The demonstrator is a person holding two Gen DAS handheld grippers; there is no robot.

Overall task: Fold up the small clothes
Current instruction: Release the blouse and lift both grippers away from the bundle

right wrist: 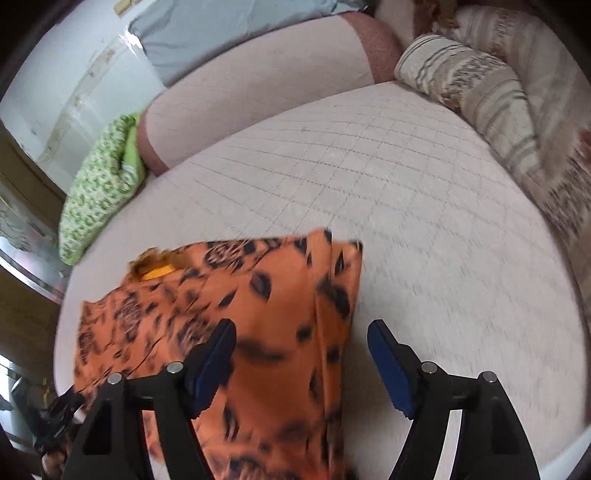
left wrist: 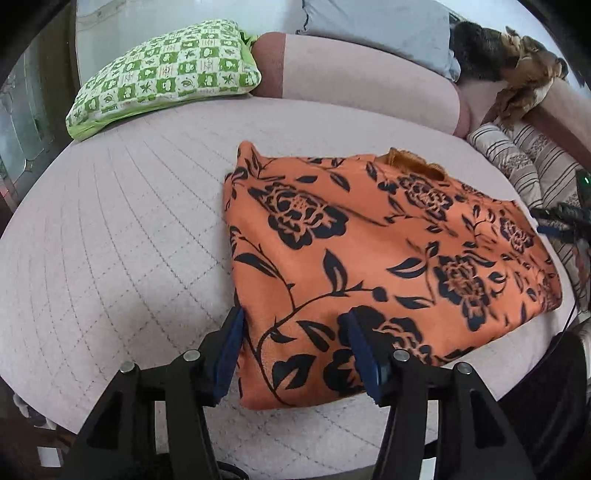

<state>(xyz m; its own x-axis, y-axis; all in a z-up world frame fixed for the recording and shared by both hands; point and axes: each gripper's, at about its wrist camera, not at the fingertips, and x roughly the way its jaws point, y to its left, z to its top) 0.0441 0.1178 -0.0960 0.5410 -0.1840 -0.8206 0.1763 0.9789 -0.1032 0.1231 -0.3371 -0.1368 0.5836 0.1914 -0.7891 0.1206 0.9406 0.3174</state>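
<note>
An orange garment with a black flower print [left wrist: 369, 258] lies folded into a rough rectangle on the pale quilted bed [left wrist: 122, 236]. My left gripper [left wrist: 291, 325] is open, its blue pads straddling the garment's near left corner. In the right wrist view the same garment [right wrist: 266, 314] shows blurred, with its right edge between the fingers. My right gripper [right wrist: 301, 339] is open over that edge, one pad above the cloth and the other above the bare bed [right wrist: 424, 221].
A green-and-white patterned pillow [left wrist: 166, 74] lies at the bed's far left. A pink bolster [left wrist: 362, 77] and a grey pillow [left wrist: 388, 26] line the back. Striped cushions [left wrist: 524, 158] and a brown plush toy [left wrist: 517, 62] sit at the right. The other gripper's black body [left wrist: 561, 218] shows at the right edge.
</note>
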